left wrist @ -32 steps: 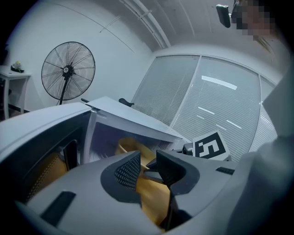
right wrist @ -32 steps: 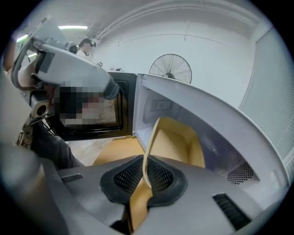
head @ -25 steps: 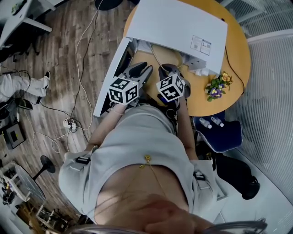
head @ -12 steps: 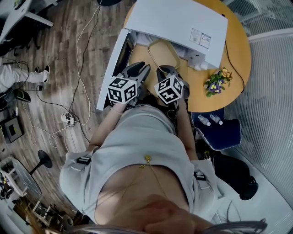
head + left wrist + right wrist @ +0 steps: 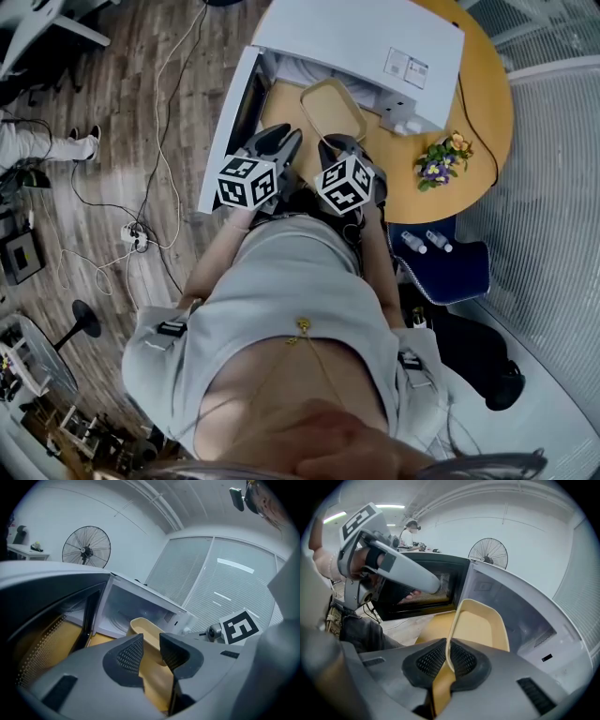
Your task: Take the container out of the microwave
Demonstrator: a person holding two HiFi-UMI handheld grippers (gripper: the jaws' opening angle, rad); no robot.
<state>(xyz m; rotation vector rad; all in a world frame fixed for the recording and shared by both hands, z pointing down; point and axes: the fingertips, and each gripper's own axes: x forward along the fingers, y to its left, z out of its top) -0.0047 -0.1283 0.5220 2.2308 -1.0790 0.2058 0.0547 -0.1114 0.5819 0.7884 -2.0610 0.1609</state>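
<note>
A beige, shallow container [image 5: 333, 108] hangs tilted in front of the open white microwave [image 5: 366, 37], over the round wooden table [image 5: 487, 103]. My right gripper [image 5: 449, 660] is shut on the near rim of the container [image 5: 480, 625]; the rim runs edge-on between the pads. In the head view the right gripper [image 5: 337, 147] sits at the container's near end. My left gripper [image 5: 281, 142] stays beside it, near the open door [image 5: 230, 122]. Its jaws stand apart with nothing between them in the left gripper view [image 5: 151, 651], the container [image 5: 143, 627] lying beyond them.
The microwave's cavity [image 5: 525, 616] is open behind the container, and its dark door [image 5: 422, 590] swings out to the left. A small flower bunch [image 5: 436, 167] sits on the table's right edge. A blue chair [image 5: 450, 267] holds two small bottles. Cables [image 5: 141, 244] trail over the wooden floor.
The container has come further out of the microwave, toward me, with the right gripper holding it. Both grippers have drawn back together.
</note>
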